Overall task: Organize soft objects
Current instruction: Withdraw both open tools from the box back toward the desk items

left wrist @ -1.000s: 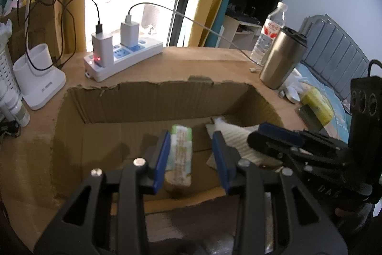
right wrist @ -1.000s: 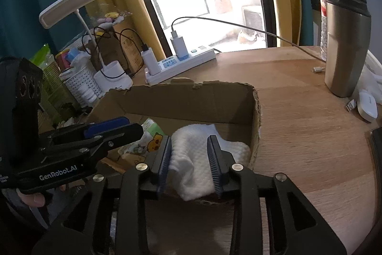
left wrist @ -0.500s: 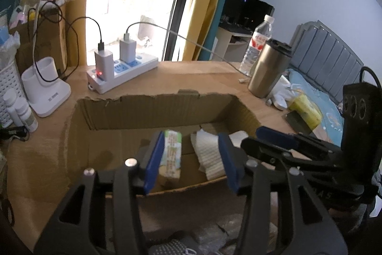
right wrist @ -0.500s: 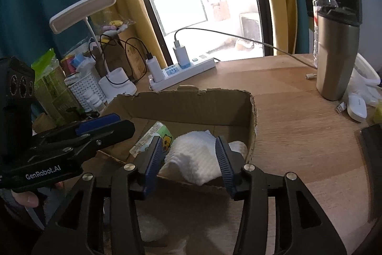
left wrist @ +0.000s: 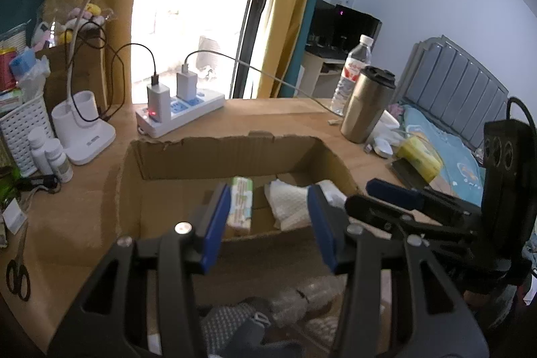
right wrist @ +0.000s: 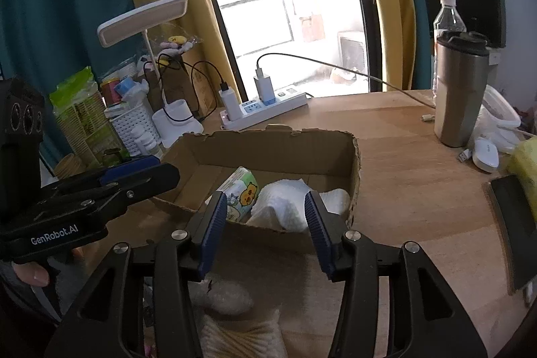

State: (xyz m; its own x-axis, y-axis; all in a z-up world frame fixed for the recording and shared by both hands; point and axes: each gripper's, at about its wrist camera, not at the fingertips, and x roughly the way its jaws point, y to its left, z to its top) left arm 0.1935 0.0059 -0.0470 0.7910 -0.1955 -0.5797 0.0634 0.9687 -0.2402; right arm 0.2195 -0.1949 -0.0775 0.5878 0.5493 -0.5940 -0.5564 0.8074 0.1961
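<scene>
An open cardboard box (left wrist: pixel 228 153) sits on the wooden desk. In it lie a green-and-white tissue pack (left wrist: pixel 240 207) and a white cloth (left wrist: pixel 290 203), side by side. My left gripper (left wrist: pixel 268 193) hovers open over the box's near wall, holding nothing. In the right wrist view the same tissue pack (right wrist: pixel 240 193) and white cloth (right wrist: pixel 285 203) rest in the box (right wrist: pixel 278 150). My right gripper (right wrist: pixel 265 197) hangs above the near wall with its jaws opening and nothing between them. The left gripper (right wrist: pixel 167 168) shows at left. A white fluffy item (right wrist: pixel 228 294) and a grey knit (left wrist: pixel 231 321) lie below.
Behind the box are a power strip (left wrist: pixel 181 116) with chargers, a lamp base (left wrist: pixel 87 136) and a white basket (left wrist: pixel 20 130). A steel tumbler (left wrist: pixel 367 106) and water bottle (left wrist: pixel 352 76) stand at right. Scissors (left wrist: pixel 18 277) lie near the left edge, a phone (right wrist: pixel 517 230) at right.
Both grippers widened their jaws and drew back and up from the box. The tissue pack and the white cloth stayed inside, free of the pads.
</scene>
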